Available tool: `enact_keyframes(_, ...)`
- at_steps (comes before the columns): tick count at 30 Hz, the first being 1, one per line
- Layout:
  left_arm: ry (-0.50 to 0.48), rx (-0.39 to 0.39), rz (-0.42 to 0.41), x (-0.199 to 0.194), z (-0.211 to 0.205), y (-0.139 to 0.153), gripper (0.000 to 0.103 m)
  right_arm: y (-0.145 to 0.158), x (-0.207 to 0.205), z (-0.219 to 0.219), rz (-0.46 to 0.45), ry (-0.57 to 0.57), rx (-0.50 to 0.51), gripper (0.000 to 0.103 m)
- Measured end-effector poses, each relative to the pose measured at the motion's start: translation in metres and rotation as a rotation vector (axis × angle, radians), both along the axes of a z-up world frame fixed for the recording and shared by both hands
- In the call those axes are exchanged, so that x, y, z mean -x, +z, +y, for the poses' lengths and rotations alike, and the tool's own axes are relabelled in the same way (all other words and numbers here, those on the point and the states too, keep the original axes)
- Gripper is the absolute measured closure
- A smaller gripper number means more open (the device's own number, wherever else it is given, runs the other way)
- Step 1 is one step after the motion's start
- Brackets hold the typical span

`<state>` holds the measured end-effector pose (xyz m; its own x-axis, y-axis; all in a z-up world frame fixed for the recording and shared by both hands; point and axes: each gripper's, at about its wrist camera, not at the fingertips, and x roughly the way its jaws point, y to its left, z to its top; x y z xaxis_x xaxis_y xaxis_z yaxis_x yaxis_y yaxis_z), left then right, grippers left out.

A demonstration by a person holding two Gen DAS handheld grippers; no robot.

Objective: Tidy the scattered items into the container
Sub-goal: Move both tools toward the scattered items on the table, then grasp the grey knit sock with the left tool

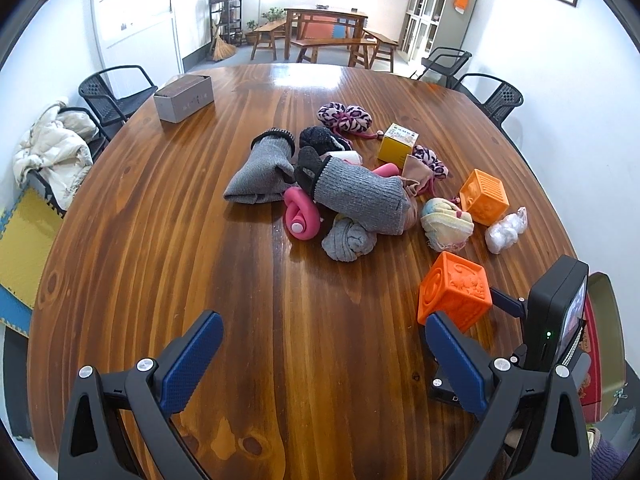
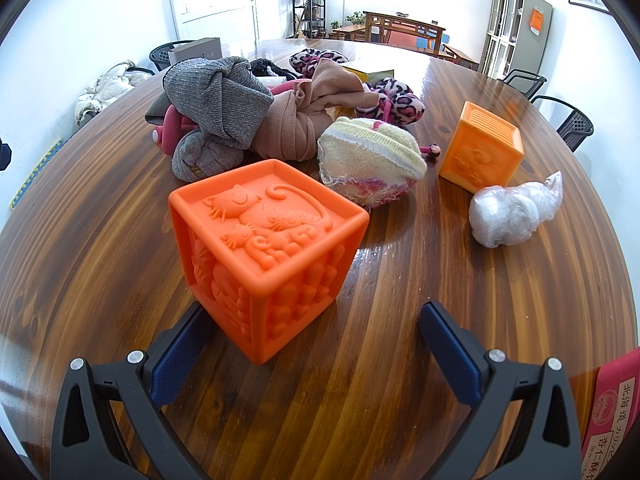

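My left tool [image 1: 320,360] hangs spread wide over bare table [image 1: 160,240], nothing between its pads. Ahead sits the clothing heap: grey socks [image 1: 360,200], pink curled toy [image 1: 300,216], leopard slippers [image 1: 344,118], yellow box [image 1: 397,145]. My right tool [image 2: 316,344] is also spread; the orange cat cube [image 2: 266,256] sits between its pads, nearer the left pad, possibly touching it, with a clear gap to the right pad. Further right: cream sock ball [image 2: 372,160], second orange cube [image 2: 482,148], plastic-wrapped bundle [image 2: 512,212]. Red tin [image 2: 612,412] at the far right edge. Room: black chairs, wooden benches, grey cabinet.
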<state>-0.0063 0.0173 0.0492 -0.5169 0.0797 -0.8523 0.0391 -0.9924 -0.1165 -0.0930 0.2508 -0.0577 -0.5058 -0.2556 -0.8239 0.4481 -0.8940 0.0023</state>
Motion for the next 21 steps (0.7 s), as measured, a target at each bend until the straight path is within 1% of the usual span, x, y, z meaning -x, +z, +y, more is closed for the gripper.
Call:
enact_keyframes(4,0.002,0.039,0.008,-0.003,0.004,0.001,0.001,-0.002,0.000,-0.001,0.000,0.001,0.000,0.000)
enact_keyframes(8,0.042,0.120,0.013,-0.007,0.008,0.002,0.001,-0.002,0.002,-0.001,-0.013,0.017,-0.006,0.000)
enact_keyframes(9,0.051,0.129,0.012,-0.008,0.007,0.003,0.001,-0.001,0.001,-0.001,-0.025,0.024,-0.009,0.000)
enact_keyframes(11,0.074,0.133,0.010,-0.009,0.004,0.003,0.001,0.000,-0.006,0.000,-0.036,0.038,-0.013,0.000)
enact_keyframes(15,0.111,0.109,-0.006,-0.013,-0.003,0.002,0.001,0.000,-0.023,-0.001,-0.023,0.085,-0.009,0.000)
enact_keyframes(17,0.117,0.108,-0.010,-0.015,-0.004,0.001,0.001,-0.001,-0.032,0.003,-0.025,0.081,-0.010,0.000)
enact_keyframes(19,0.119,0.113,-0.011,-0.017,-0.004,0.000,0.001,0.000,-0.038,0.007,-0.046,0.076,-0.008,0.000)
enact_keyframes(21,0.119,0.109,-0.015,-0.018,-0.005,-0.001,0.001,0.003,-0.040,0.013,-0.086,0.063,0.024,0.000)
